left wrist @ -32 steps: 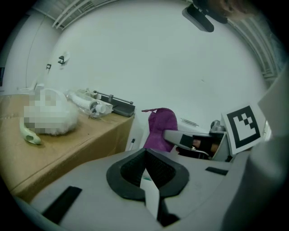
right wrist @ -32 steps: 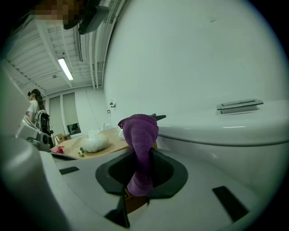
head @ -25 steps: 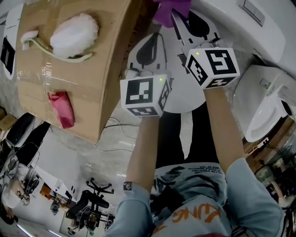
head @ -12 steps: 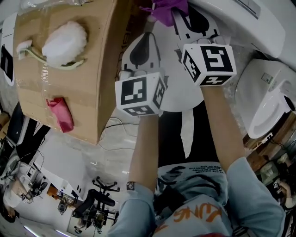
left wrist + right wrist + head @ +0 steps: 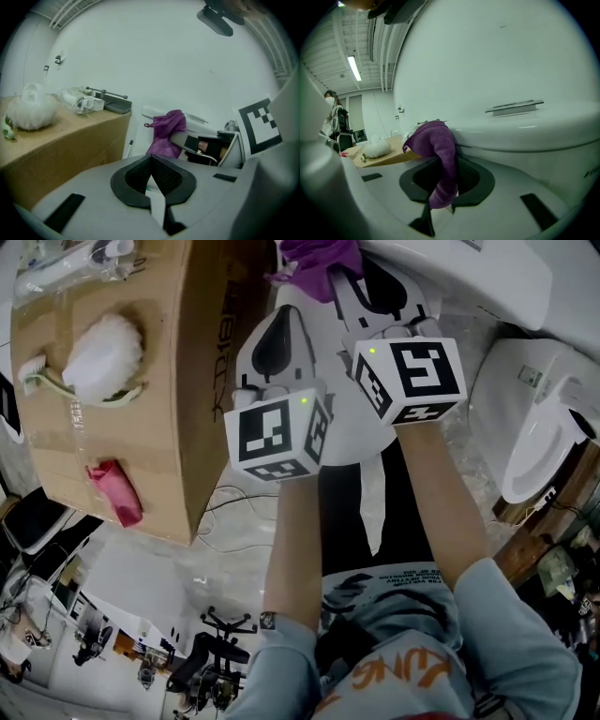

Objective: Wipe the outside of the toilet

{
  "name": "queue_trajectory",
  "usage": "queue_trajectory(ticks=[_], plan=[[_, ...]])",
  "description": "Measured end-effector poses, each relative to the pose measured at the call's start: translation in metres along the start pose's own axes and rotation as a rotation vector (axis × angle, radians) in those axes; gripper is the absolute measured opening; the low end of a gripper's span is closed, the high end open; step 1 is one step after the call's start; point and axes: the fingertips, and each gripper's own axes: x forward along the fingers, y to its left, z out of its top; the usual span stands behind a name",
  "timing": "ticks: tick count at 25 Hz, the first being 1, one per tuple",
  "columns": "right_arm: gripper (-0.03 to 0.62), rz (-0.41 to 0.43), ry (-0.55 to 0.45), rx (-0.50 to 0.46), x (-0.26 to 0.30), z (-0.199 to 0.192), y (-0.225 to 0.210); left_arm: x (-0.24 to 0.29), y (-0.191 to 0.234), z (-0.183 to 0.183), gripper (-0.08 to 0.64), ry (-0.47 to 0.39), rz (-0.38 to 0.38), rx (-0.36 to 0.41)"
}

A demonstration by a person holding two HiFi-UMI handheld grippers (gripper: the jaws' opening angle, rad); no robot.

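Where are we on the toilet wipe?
Done: the cloth is picked up, with the right gripper shut on it. In hand: the cloth lies against the toilet. Left: no wiped patch shows, so I'd count most of the outside as pending. The left gripper is shut, empty.

Bright even light; fisheye corners dark, near foreground blurred.

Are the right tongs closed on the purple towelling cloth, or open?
Closed on it: the purple towelling cloth hangs pinched between the right tongs.
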Motion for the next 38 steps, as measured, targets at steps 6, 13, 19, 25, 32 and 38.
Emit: queue_trajectory(ticks=[6, 13, 19, 25, 32, 38], plan=[[0.084, -0.036, 0.003, 0.022, -0.020, -0.003, -0.023, 0.004, -0.020, -0.007, 0.023, 0.023, -0.028, 0.018], [0.086, -0.080, 0.000, 0.057, -0.048, -0.007, -0.050, 0.012, -0.050, -0.009, 0.023, 0.032, -0.061, 0.039], [0.089, -0.102, 0.003, 0.057, -0.072, -0.007, -0.076, 0.021, -0.083, -0.017, 0.023, 0.056, -0.103, 0.059], [0.089, -0.126, 0.000, 0.078, -0.098, -0.009, -0.102, 0.031, -0.121, -0.024, 0.023, 0.074, -0.148, 0.074], [0.091, -0.188, -0.001, 0.114, -0.130, -0.012, -0.133, 0.038, -0.155, -0.031, 0.023, 0.104, -0.191, 0.081], [0.091, -0.242, 0.013, 0.110, -0.157, -0.017, -0.164, 0.046, -0.174, -0.035, 0.023, 0.115, -0.209, 0.066]])
